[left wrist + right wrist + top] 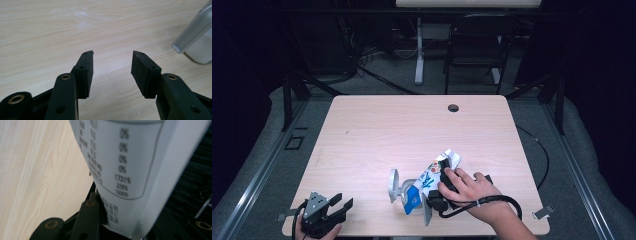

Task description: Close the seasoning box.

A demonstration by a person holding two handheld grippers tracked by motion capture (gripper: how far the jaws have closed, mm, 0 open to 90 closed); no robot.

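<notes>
A white and blue packet [431, 176] with a printed picture hangs tilted over the front middle of the wooden table [412, 130]. My right gripper [443, 170], under a person's hand [467, 187], is shut on it. The right gripper view shows the packet's [125, 157] white nutrition panel pinched between the right gripper's [125, 220] black jaws. The packet's lower end sits at a silver metal holder [394, 186]. My left gripper [341, 201] rests at the table's front left corner, open and holding nothing. Bare wood lies between the left gripper's [112, 62] pads [87, 67], and the holder [197, 35] stands off to the right.
A round cable hole [453, 107] sits near the table's far edge. Behind the table stand a black chair [474, 45] and a white desk leg [419, 50]. The right gripper's black cable [492, 200] loops across the person's wrist.
</notes>
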